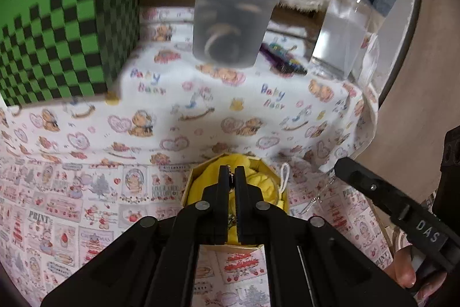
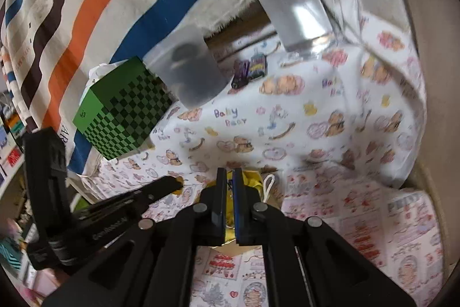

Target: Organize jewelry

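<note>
A small gold box with yellow lining (image 1: 260, 180) sits on the printed cloth, right under both grippers; it also shows in the right wrist view (image 2: 253, 179). My left gripper (image 1: 232, 173) is nearly shut over the box, with a small metal piece of jewelry pinched between its fingertips. A thin chain (image 1: 316, 199) lies on the cloth to the right of the box. My right gripper (image 2: 229, 177) is nearly shut over the same box, with something small and dark between its fingers. A white string loop (image 2: 268, 183) lies at the box's right side.
A green checkered box (image 1: 66, 36) stands at the back left. A frosted plastic cup (image 1: 230, 22) with dark items stands at the back middle. A clear spray bottle (image 1: 342, 25) is at the back right, with small purple items (image 1: 281, 59) beside it.
</note>
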Demonstrator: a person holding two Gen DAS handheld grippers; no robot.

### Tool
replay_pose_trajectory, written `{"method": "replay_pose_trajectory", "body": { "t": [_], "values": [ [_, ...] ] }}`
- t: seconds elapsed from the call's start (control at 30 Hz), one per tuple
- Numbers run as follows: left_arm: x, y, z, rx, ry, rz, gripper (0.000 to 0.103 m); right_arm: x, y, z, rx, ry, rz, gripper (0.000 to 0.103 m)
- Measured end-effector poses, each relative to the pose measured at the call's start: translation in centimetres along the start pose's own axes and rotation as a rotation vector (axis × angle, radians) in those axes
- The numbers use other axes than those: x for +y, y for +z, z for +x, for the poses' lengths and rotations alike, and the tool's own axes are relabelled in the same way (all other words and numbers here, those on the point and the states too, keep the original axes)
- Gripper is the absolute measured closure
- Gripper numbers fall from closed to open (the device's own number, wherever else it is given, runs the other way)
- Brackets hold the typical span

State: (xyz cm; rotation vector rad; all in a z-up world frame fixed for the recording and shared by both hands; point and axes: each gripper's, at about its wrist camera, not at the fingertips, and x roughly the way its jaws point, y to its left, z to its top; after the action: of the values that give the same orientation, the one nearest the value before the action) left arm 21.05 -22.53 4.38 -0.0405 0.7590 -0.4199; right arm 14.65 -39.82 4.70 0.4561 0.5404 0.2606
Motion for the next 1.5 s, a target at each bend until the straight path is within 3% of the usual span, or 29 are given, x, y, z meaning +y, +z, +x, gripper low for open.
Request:
{"method": "replay_pose_trajectory", "body": {
  "t": [0.2,0.27,0.3,0.53,0.67,0.73,0.87,0.93,1.07,1.13,1.2,1.33,1.5],
  "values": [
    [0.8,-0.7,2.6,0.079,-0.023,-0.025,0.100,0.2,-0.3,1.7,0.004,0.073,0.006,0.100],
    [1.0,-0.7,2.9,0.095,-0.035,-0.024,0.084,0.4,-0.4,2.2,0.005,0.092,0.007,0.100],
    [1.2,-0.7,2.7,0.083,-0.026,-0.028,0.078,0.5,-0.5,2.4,0.005,0.100,0.010,0.100],
    [3.3,0.5,-0.5,-0.022,0.098,-0.061,0.078,0.6,-1.3,3.9,0.028,0.086,0.004,0.099],
    [4.0,1.1,-1.8,-0.056,0.114,-0.067,0.078,0.3,-1.7,4.7,0.044,0.056,0.007,0.098],
    [4.1,1.4,-2.2,-0.069,0.125,-0.065,0.078,0.1,-1.7,4.7,0.049,0.045,0.012,0.074],
    [3.6,1.7,-4.6,-0.127,0.138,-0.048,0.076,0.3,-1.1,3.5,0.014,0.033,0.004,0.068],
    [3.4,1.5,-6.3,-0.164,0.138,-0.034,0.062,0.9,-0.6,2.1,-0.022,-0.013,-0.033,0.058],
    [3.2,0.5,-9.7,-0.234,0.191,0.015,0.046,2.6,-0.2,-0.1,-0.074,-0.105,-0.130,0.039],
    [3.2,-0.1,-11.0,-0.248,0.204,0.044,0.044,3.6,-0.3,-0.7,-0.110,-0.126,-0.158,0.014],
    [3.5,-0.9,-12.2,-0.270,0.210,0.051,0.034,4.9,-0.8,-1.3,-0.152,-0.176,-0.204,0.005],
    [4.9,-3.1,-14.7,-0.354,0.217,0.028,0.013,6.1,-1.6,-2.4,-0.183,-0.224,-0.252,0.000],
    [6.3,-5.5,-16.3,-0.450,0.224,0.025,0.001,6.5,-2.8,-5.0,-0.261,-0.246,-0.267,0.000]
  ]
}}
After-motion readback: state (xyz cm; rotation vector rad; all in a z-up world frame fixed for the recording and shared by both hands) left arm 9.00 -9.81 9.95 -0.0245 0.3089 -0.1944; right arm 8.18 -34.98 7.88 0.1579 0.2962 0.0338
